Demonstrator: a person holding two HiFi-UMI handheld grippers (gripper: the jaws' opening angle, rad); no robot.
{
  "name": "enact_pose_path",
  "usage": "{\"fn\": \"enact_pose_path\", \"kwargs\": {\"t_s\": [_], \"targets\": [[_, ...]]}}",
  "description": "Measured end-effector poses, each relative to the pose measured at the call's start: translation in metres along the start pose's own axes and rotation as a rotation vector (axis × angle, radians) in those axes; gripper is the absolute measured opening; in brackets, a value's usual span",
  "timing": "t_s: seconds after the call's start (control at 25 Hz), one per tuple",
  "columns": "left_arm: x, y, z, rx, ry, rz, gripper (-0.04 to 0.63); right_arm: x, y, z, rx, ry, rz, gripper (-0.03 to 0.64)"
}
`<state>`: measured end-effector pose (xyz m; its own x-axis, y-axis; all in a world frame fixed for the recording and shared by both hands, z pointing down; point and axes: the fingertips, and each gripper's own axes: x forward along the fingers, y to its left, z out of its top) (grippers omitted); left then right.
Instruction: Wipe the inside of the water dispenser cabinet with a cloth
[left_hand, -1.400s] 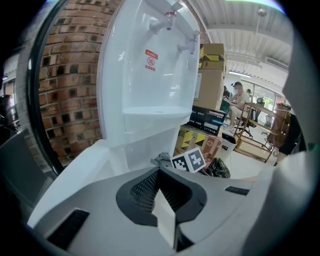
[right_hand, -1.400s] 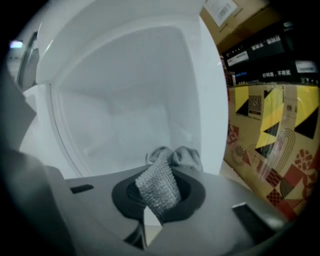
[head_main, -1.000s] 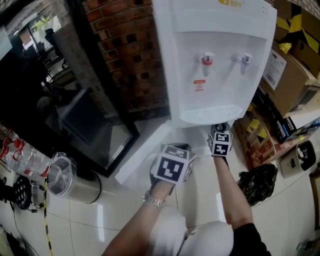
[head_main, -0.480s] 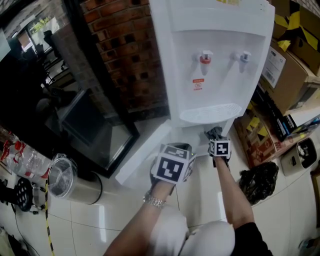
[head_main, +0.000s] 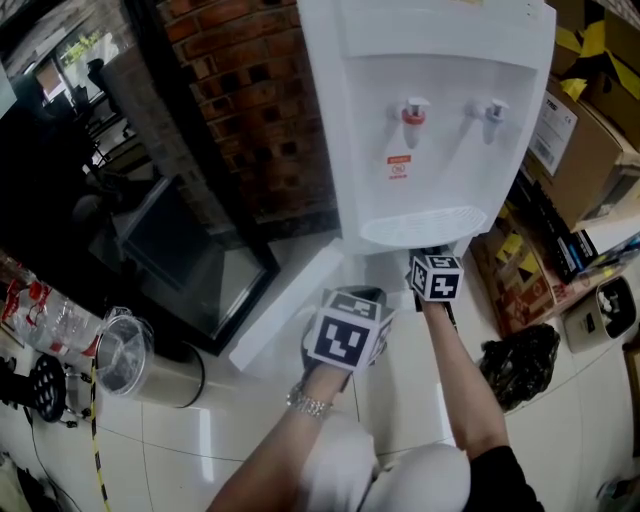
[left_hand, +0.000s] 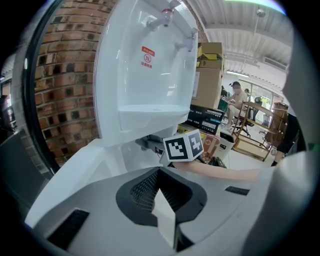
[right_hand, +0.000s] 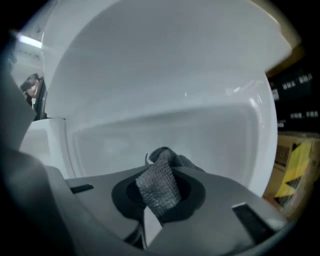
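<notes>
My right gripper (head_main: 432, 262) has its jaws clamped on a grey, coarse-weave cloth (right_hand: 159, 187), which bunches up between them and pokes out past the tips. The cloth sits inside the lower cabinet (right_hand: 175, 125) of the tall white plastic water dispenser (head_main: 430, 120), close to the cabinet's smooth white back wall; I cannot tell whether it touches the wall. From the head view, this gripper reaches in just under the dispenser's drip tray.

My left gripper (left_hand: 165, 220) has its jaws pressed together with nothing between them. It hangs in front of the dispenser, low and to the left of the right gripper, beside the white cabinet door (head_main: 285, 310), which stands swung open.

Left of the dispenser is a red brick wall (head_main: 250, 110). Right of the dispenser stand brown cardboard boxes (head_main: 580, 150), and a crumpled black plastic bag (head_main: 515, 365) lies on the floor near them.
</notes>
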<state>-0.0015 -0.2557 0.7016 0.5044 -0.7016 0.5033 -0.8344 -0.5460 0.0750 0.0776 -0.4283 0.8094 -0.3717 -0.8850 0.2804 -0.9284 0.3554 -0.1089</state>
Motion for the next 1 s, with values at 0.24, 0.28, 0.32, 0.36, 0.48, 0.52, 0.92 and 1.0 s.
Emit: {"fn": "enact_pose_path", "kwargs": {"t_s": [0.24,0.28,0.32,0.36,0.48,0.52,0.92,1.0], "targets": [[-0.002,0.003,0.0,-0.003,-0.002,0.005,0.003,0.007,-0.021,-0.01,-0.041,0.004,-0.092,0.019],[-0.002,0.003,0.0,-0.002,-0.003,0.004,0.003,0.009,-0.029,-0.025,-0.009,0.045,-0.103,0.02],[-0.002,0.003,0.0,-0.001,-0.003,0.004,0.003,0.011,-0.036,-0.041,0.017,0.089,-0.114,0.019],[-0.002,0.003,0.0,0.0,-0.003,0.002,0.003,0.012,-0.042,-0.057,0.032,0.134,-0.122,0.019],[0.0,0.001,0.0,0.002,-0.001,-0.003,0.003,0.011,-0.047,-0.094,0.028,0.236,-0.119,0.02],[0.001,0.001,0.0,0.003,0.0,-0.004,0.003,0.011,-0.047,-0.104,0.022,0.261,-0.117,0.02],[0.001,0.002,0.0,0.002,-0.002,-0.004,0.003,0.022,0.018,-0.115,-0.03,0.274,0.07,0.02],[0.001,0.004,-0.001,0.0,0.0,-0.001,0.003,0.028,0.048,-0.122,-0.075,0.286,0.15,0.019]]}}
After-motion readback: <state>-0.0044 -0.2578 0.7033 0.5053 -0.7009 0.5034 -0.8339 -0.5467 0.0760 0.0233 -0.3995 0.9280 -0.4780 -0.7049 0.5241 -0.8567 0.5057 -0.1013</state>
